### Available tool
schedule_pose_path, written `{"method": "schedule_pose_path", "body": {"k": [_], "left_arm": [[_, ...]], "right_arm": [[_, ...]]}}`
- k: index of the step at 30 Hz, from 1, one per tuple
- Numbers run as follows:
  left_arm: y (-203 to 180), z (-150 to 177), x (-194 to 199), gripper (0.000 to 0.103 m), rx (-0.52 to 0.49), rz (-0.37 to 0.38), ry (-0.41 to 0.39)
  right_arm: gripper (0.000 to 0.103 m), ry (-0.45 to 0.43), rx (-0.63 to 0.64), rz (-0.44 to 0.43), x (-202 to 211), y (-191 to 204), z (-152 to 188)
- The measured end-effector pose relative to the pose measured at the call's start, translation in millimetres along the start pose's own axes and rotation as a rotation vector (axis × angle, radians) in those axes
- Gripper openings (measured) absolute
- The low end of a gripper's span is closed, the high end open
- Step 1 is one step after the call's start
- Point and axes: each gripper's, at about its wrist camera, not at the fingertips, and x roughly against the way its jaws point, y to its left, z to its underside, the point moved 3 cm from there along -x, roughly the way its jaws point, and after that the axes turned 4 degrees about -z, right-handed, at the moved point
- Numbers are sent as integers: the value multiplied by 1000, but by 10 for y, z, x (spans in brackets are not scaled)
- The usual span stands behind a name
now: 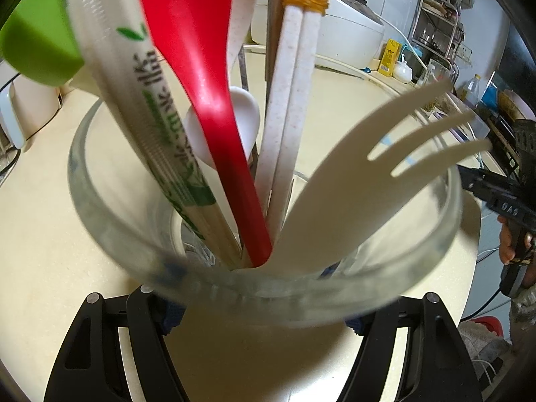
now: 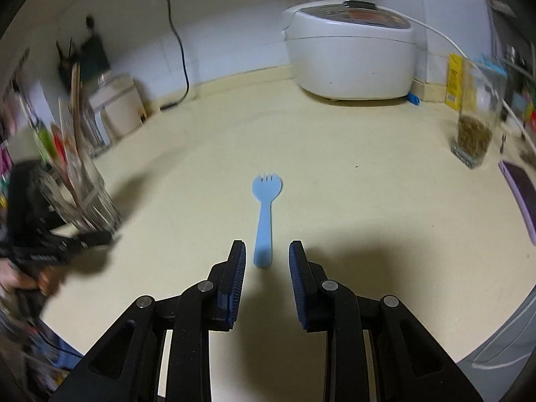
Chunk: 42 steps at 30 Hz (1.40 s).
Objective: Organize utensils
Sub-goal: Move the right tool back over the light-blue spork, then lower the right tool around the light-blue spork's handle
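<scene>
Right wrist view: one blue fork (image 2: 264, 216) flat on counter (image 2: 351, 184), well inside its edges, tines toward back wall; handle end just ahead of right gripper (image 2: 267, 258), jaws parted, not touching. Left gripper (image 1: 258, 296) clamps one glass cup (image 1: 100, 181) holding one red spoon (image 1: 201, 77), one cream fork (image 1: 368, 174), one wrapped chopstick pair (image 1: 134, 100), one banded pair (image 1: 294, 83).
</scene>
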Motion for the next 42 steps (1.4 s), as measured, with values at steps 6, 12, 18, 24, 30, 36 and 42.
{"method": "schedule_pose_path", "body": {"k": [6,12,18,24,30,36,42], "left_arm": [[5,-1,2,76,0,0,0],[0,-6,2,76,-1,-1,0],[-8,-7,5,76,-1,-1,0],[-12,-7,9,76,-1,0,0],[-7,-4,8,76,0,1,0],[2,-5,16,76,1,3,-1],[5,0,16,76,5,7,-2]], "right_arm": [[39,47,24,36,-183,5,0],[41,74,63,86,-286,42,-58],[42,79,110,136,-387,91,-117],[40,69,118,131,-425,97,-141],[22,76,119,65,-434,189,-149],[19,88,164,-21,-446,389,-104],[19,103,245,-113,-370,603,14]]}}
